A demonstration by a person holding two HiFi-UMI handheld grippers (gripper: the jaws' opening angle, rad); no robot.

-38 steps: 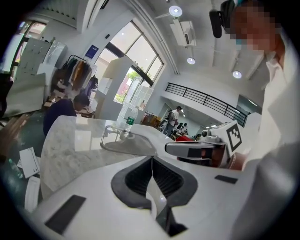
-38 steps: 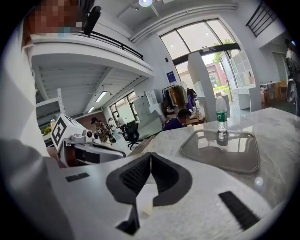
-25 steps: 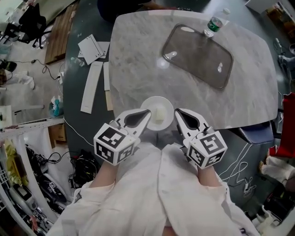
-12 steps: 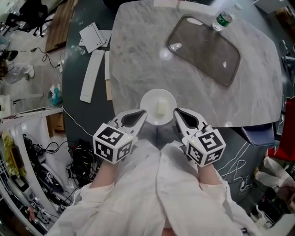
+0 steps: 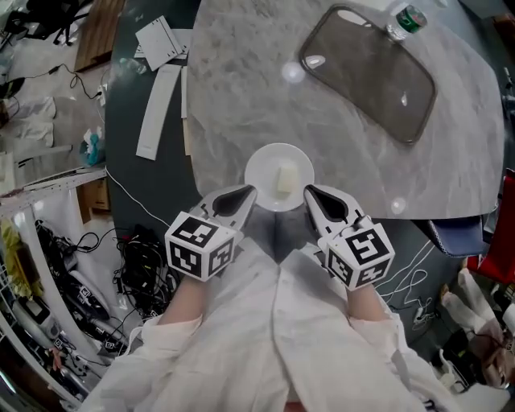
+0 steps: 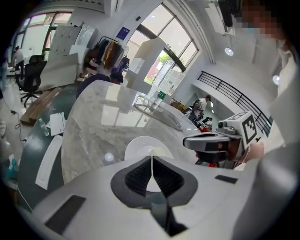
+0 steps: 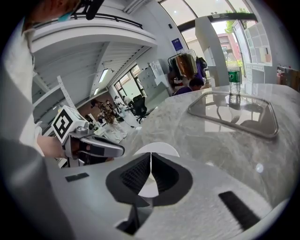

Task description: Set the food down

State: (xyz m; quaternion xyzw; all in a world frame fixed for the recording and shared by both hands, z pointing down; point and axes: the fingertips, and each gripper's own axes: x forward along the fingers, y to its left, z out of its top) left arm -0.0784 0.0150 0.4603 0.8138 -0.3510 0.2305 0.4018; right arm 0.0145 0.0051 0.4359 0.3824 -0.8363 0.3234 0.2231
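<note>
Food lies on the plate; tray and bottle beyond on table.

A pale marble tabletop overlaps a dark round table. Tangled cables lie on the grey floor. Tall windows brighten a white, open office with a black chair.

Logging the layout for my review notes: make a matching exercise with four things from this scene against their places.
Things:
1 white plate
2 pale food block
3 grey tray
4 green-labelled bottle

Places:
A at the tray's far rim
B on the plate
C rim clamped by left gripper and right gripper
D flat on the marble table, beyond the plate

Pairs: 1-C, 2-B, 3-D, 4-A
</note>
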